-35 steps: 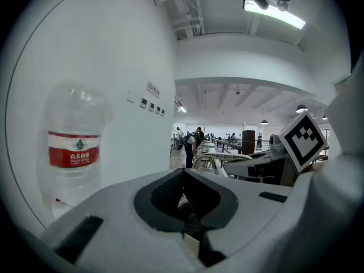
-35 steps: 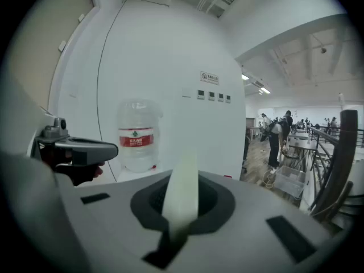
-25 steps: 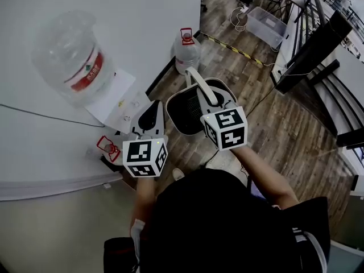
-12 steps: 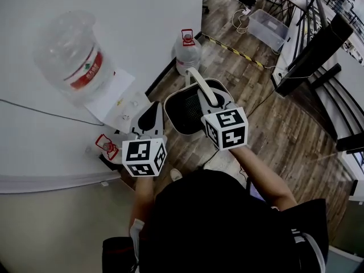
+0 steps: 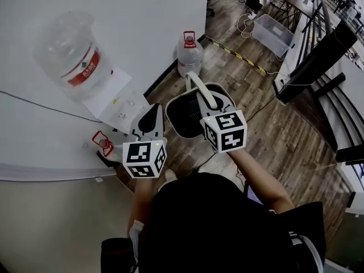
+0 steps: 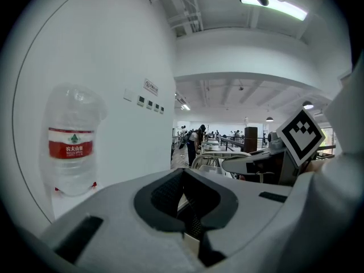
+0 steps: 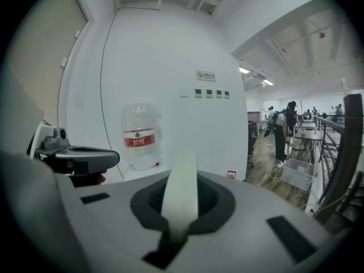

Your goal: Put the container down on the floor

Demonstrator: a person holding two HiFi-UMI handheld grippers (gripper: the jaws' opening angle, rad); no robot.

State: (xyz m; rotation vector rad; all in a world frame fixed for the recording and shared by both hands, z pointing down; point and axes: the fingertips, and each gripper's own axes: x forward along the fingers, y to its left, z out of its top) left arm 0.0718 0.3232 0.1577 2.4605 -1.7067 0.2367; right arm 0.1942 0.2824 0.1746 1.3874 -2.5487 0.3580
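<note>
The container (image 5: 181, 114) is a white basket with a dark mesh inside and a cream arched handle (image 5: 198, 87). It hangs above the wooden floor (image 5: 273, 135). My right gripper (image 5: 206, 102) is shut on that handle, which runs up between the jaws as a cream strip in the right gripper view (image 7: 181, 189). My left gripper (image 5: 151, 111) sits just left of the container, jaws together with nothing in them. From the left gripper view, the container (image 6: 219, 162) and the right gripper's marker cube (image 6: 301, 136) show to the right.
A large water bottle (image 5: 74, 53) stands against the white wall on the left, above a white dispenser top (image 5: 116, 104). A second bottle (image 5: 189, 53) stands on the floor by the wall. A clear plastic bin (image 5: 274, 32) and cables lie farther off. Railings stand at the right.
Both grippers and the hanging container have shifted only slightly in the view. The right gripper's hold on the handle is unchanged.
</note>
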